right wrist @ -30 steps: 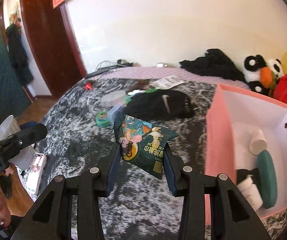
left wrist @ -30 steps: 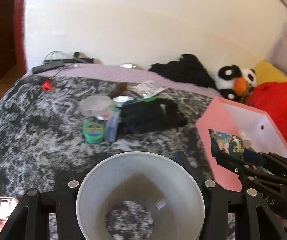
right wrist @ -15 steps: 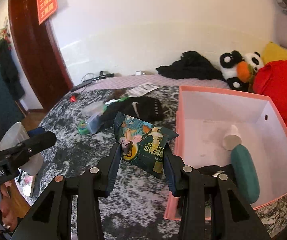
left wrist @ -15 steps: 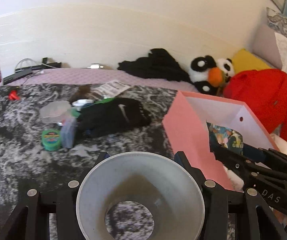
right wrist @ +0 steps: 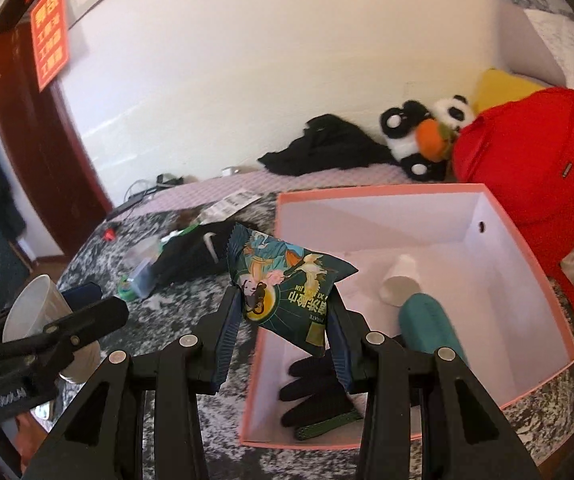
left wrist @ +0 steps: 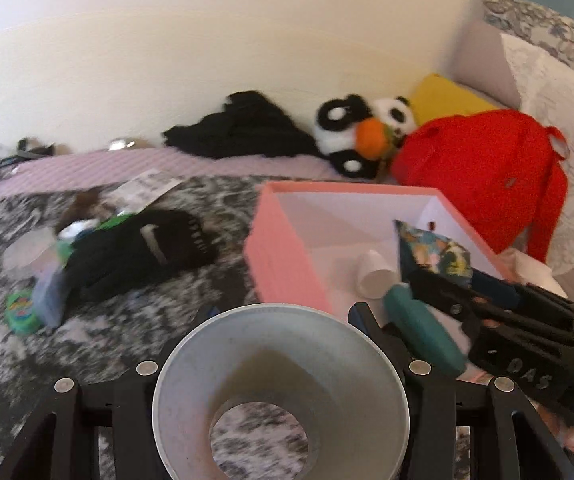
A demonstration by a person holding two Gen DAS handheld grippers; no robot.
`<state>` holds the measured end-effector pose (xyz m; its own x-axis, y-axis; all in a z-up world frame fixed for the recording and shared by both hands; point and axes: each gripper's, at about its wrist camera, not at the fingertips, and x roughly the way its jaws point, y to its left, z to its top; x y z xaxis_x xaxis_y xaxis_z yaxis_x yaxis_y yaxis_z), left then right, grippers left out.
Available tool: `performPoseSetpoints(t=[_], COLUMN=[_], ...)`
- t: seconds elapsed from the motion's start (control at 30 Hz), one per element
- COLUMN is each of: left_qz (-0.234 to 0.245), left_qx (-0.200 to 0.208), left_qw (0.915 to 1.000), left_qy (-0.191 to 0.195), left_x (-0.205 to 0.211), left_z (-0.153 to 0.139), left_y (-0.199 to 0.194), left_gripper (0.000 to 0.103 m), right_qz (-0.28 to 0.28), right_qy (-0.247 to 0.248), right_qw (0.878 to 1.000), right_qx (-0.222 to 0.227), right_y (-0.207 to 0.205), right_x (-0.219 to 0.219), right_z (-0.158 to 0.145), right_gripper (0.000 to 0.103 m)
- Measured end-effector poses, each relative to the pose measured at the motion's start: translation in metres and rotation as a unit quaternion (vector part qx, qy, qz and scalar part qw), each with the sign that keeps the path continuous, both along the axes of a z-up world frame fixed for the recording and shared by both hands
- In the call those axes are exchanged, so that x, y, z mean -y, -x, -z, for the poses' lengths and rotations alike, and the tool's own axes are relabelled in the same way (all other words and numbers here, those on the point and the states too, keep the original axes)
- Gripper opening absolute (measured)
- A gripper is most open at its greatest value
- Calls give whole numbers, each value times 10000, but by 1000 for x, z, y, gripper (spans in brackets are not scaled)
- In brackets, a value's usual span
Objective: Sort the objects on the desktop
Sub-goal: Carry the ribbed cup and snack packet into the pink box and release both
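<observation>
The pink box (right wrist: 527,236) now sits directly under and ahead of my right gripper (right wrist: 287,320); a second ago it lay off to that claw's right, with mottled bedspread beneath the jaws. So I have carried the load over the near wall, and I judge the drop is the step in hand.

The bedspread (right wrist: 175,320) falls away to the left of the right claw, where the unsorted heap waits: a black glove (right wrist: 191,256), a clear lidded tub (right wrist: 143,250) and a green round tin (right wrist: 125,288), all well apart from both claws.

My left gripper (left wrist: 283,364) is clamped around a white paper cup (left wrist: 283,368), its open mouth facing the lens. The box has swung in ahead and to its right, so this cup is closing on the same destination.

Inside the box, ahead-right of the right claw, lie a teal case (right wrist: 431,328) and a small white cup (right wrist: 401,280), touching or nearly so; a second black glove (right wrist: 319,392) lies just below the jaws.

The snack packet (right wrist: 287,280) is pinched between the right jaws by its lower edge, tilted, hanging over the box's near-left corner. Releasing here should land it on that glove.
</observation>
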<state>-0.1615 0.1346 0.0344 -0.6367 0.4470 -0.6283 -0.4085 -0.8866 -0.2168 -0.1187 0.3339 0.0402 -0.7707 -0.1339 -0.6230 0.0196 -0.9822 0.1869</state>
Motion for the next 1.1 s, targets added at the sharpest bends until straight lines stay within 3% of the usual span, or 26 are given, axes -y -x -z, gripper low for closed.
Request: performPoseSetpoints(t=[0.23,0.67,1.1], left_qz=[392,699,831], left_qx=[-89,127,523], left_qw=[9992,9975,9951], left_qy=[58,-10,124], left_x=[-57,-113,-154], left_z=[-11,-3,38], left_y=[8,44,75], left_gripper=[57,57,57], right_qz=[286,893,1272], right_qy=[99,230,217], right_qw=[9995,9956,9901], right_qx=[9,184,553], right_y=[1,12,30], right_x=[-33,-97,-139], right_z=[2,17,46], right_gripper=[43,44,44])
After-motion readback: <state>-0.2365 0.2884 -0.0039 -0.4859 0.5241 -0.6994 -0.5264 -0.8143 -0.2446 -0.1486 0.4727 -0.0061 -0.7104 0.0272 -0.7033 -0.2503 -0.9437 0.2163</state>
